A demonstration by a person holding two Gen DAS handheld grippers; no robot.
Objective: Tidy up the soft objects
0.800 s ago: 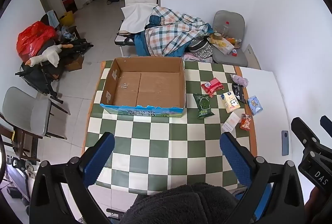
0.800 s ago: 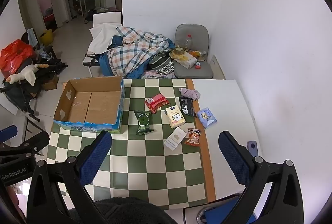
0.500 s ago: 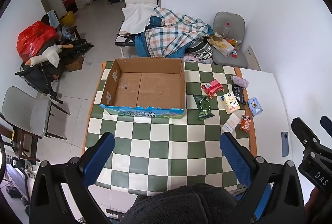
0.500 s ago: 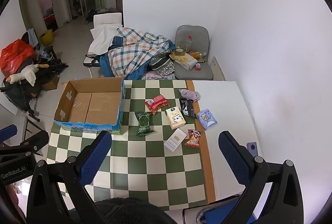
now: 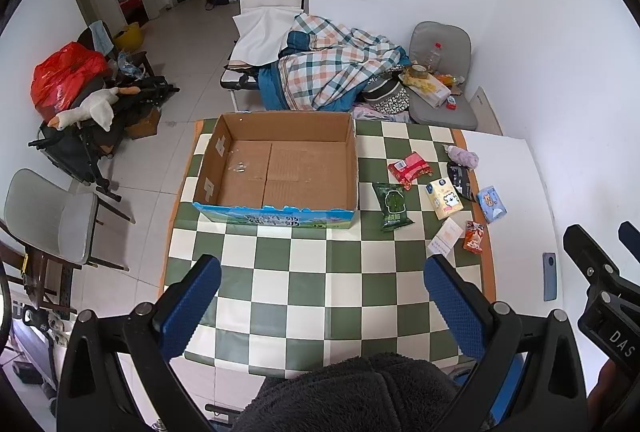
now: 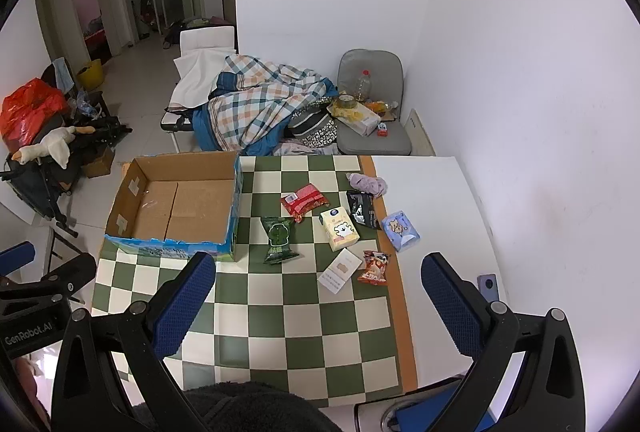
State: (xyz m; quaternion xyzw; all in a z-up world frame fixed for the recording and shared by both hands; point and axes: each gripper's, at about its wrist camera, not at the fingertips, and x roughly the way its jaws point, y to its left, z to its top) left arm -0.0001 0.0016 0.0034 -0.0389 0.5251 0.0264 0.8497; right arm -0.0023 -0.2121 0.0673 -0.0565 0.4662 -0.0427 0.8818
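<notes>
Both grippers are hanging high above the table [image 5: 304, 296] with nothing in them: the left gripper [image 5: 322, 296] has its blue jaws spread wide, and the right gripper [image 6: 318, 292] is just as wide open and empty. The soft stuff all sits well ahead of the jaws, on the right part of the green checkered cloth: a green packet [image 6: 279, 240] nearest the cardboard box [image 6: 132, 191], a red packet [image 6: 303, 201], a yellow tissue pack [image 6: 339, 229], a black packet [image 6: 362, 208], a blue tissue pack [image 6: 400, 230], an orange snack bag [image 6: 374, 267], a white card [image 6: 339, 269] and a crumpled purple cloth [image 6: 367, 183] at the far end. The box is empty, left of the pile.
</notes>
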